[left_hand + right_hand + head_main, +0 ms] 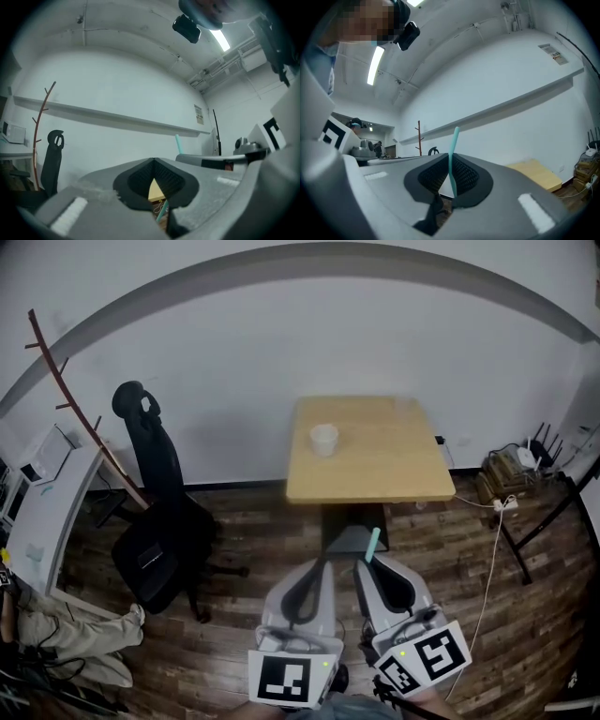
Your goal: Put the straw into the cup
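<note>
The right gripper (368,568) pinches the thin teal plastic straw (452,154) — likely light, bendy, easily crushed, best held gently mid-shaft — its tip poking past the jaws, while the left gripper (325,563) is closed empty and the small white cup (323,439) stands well ahead on the pale wooden table (394,474).

Our two grey handheld grippers
We see the left gripper (323,568) and right gripper (367,570) as smooth grey shells with black ribbed pads (140,180), each carrying a white cube (283,678) printed with black square markers.
</note>
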The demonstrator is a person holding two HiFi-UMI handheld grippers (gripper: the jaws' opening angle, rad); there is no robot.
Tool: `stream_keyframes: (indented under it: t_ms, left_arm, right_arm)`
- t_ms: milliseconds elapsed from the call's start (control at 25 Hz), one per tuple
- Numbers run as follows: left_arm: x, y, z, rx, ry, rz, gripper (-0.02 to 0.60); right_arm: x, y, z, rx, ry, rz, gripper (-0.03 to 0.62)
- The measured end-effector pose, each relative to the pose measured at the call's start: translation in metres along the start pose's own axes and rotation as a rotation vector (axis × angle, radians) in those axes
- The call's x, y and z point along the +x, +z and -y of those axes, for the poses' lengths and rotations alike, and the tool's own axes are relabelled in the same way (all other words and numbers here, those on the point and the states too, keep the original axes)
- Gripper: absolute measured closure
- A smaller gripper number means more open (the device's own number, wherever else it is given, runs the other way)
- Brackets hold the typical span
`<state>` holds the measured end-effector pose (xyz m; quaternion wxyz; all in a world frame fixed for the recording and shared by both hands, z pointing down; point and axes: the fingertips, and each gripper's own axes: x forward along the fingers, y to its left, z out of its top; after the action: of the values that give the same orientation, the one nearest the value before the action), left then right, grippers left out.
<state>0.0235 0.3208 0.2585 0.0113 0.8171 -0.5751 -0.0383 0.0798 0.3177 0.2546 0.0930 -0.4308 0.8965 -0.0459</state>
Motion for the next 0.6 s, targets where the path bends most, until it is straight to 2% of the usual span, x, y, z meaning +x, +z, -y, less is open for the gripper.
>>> stream_keyframes:
  t_ms: [240, 440, 600]
  left_arm:
    - [0.005, -0.017, 0.000, -0.004, 0.025, -0.031, 0.565]
    - [0.026, -0.023, -0.023, -0.021, 0.039, -0.031, 0.565]
    - [0.052, -0.032, -0.040, -0.012, 0.017, -0.051, 0.565]
  right_arm:
    - [0.002, -0.012, 0.010, 0.010, 0.010, -0.029, 0.565]
    - [0.023, -0.018, 0.020, 0.013, 0.005, -0.038, 0.565]
    - [0.052, -0.027, 0.032, 0.015, -0.013, -0.052, 0.565]
